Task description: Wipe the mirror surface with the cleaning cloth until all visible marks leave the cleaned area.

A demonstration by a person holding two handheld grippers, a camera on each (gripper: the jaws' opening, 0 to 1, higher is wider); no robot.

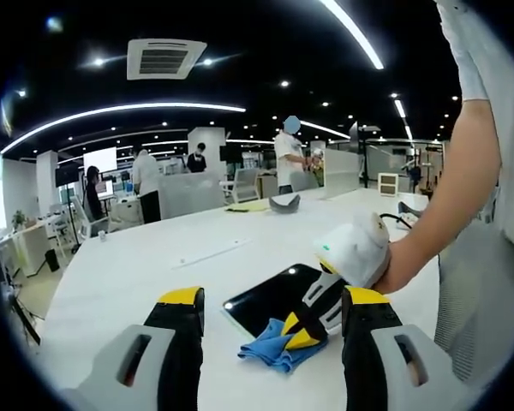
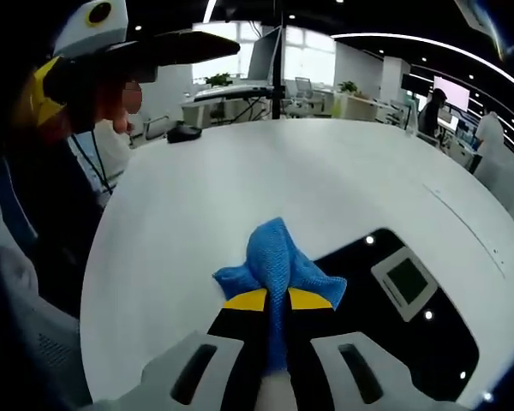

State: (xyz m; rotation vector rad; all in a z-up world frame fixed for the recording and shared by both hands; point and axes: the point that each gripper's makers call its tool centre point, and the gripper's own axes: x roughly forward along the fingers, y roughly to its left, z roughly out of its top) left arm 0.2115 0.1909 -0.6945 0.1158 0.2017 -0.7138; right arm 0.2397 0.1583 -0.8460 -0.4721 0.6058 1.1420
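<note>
The mirror (image 1: 261, 298) is a dark glossy rectangle lying flat on the white table (image 1: 154, 265); in the right gripper view the mirror (image 2: 411, 325) reflects ceiling lights and a vent. A crumpled blue cleaning cloth (image 1: 270, 349) rests at the mirror's near edge, partly over it. My right gripper (image 1: 301, 334), held by a white-gloved hand (image 1: 355, 248), is shut on the cloth. In its own view the right gripper (image 2: 280, 298) pinches the cloth (image 2: 278, 253) between yellow tips. My left gripper (image 1: 272, 297) hovers open above the table, jaws wide apart, holding nothing. The left gripper (image 2: 64, 73) also appears high at the left.
A dark object (image 1: 284, 203) and a yellow sheet (image 1: 248, 206) lie at the table's far end, with white dividers (image 1: 188, 193) and several people behind. The holder's arm and body (image 1: 480, 197) stand close on the right. The table's curved edge (image 2: 94, 282) runs beside the cloth.
</note>
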